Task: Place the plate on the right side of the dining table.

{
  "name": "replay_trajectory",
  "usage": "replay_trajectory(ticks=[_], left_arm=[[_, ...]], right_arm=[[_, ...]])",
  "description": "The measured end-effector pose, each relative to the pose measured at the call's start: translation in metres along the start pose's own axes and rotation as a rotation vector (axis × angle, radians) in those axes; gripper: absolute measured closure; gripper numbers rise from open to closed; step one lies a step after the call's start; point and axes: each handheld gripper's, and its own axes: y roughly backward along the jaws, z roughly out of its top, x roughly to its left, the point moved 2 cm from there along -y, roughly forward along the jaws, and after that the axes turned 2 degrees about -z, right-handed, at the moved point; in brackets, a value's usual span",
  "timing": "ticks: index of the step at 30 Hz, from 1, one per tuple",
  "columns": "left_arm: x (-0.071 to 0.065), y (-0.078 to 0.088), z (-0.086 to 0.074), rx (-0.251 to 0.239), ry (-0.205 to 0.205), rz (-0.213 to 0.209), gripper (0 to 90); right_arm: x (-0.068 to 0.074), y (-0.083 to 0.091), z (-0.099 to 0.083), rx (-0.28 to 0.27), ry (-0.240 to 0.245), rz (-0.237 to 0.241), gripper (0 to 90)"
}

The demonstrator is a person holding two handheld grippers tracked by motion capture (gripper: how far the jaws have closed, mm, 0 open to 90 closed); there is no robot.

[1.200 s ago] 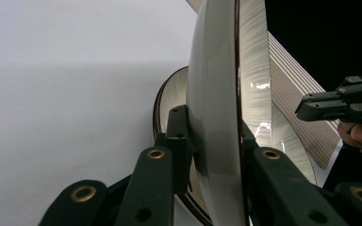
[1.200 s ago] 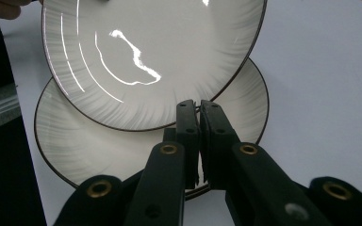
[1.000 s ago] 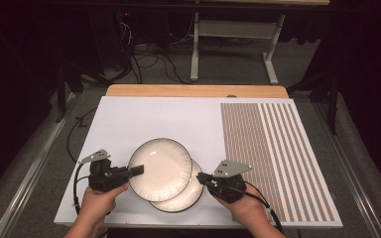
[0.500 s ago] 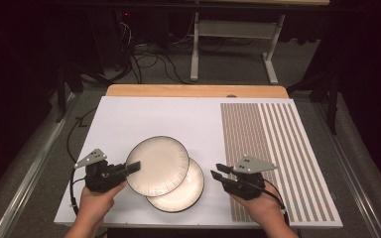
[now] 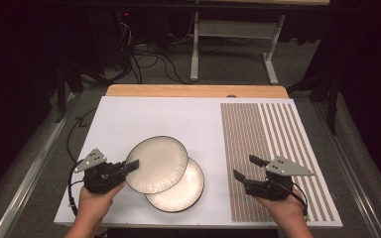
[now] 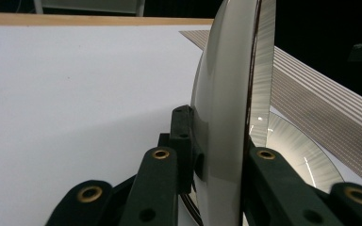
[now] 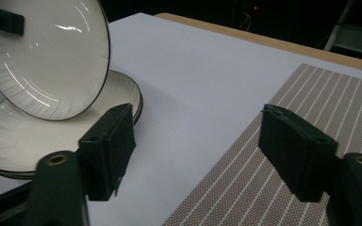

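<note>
Clamped on the near-left rim of a round cream ceramic plate with a thin dark edge (image 5: pixel 157 164), the left gripper (image 5: pixel 129 166) is seen at the near-left part of the white tabletop (image 5: pixel 144 116). In the left gripper view that held plate (image 6: pixel 226 117) is gripped edge-on between the two black jaws, one pad on its underside and one on its upper face. The plate is lifted and tilted, stretching away from the left gripper toward the right, and it overlaps a second cream plate of the same kind (image 5: pixel 181 186), which lies flat on the tabletop just beyond and below the held one. The right gripper (image 5: pixel 250 167) is held apart from both plates, over the brown striped woven placemat (image 5: pixel 273 144) (near its left edge). Its jaws have just been opening and are now spread wide with nothing between them; in the right gripper view the held plate (image 7: pixel 47 61) and the flat plate (image 7: pixel 23 141) are seen ahead and to the left of its jaws.
</note>
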Motion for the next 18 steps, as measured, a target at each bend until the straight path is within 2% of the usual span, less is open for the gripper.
replay_trajectory(ticks=[5, 6, 7, 14, 18], left_arm=[[-0.0042, 0.0005, 0.0005, -0.007, -0.045, 0.002, 79.5], [-0.0042, 0.0005, 0.0005, -0.007, -0.045, 0.002, 79.5], [-0.0054, 0.001, 0.0003, -0.01, -0.063, 0.003, 79.4], [-0.008, 0.0011, 0.0007, -0.012, -0.097, 0.005, 79.3], [-0.0101, 0.001, 0.0011, -0.011, -0.116, 0.009, 79.3]], right_arm=[[-0.002, 0.005, -0.0015, -0.046, -0.013, -0.031, 7.4], [-0.002, 0.005, -0.0015, -0.046, -0.013, -0.031, 7.4], [-0.0026, 0.0061, -0.0024, -0.053, -0.013, -0.049, 0.7], [-0.0074, 0.0093, -0.007, -0.052, -0.034, -0.06, 0.6], [-0.0086, 0.0085, -0.0074, -0.049, -0.027, -0.067, 0.6]])
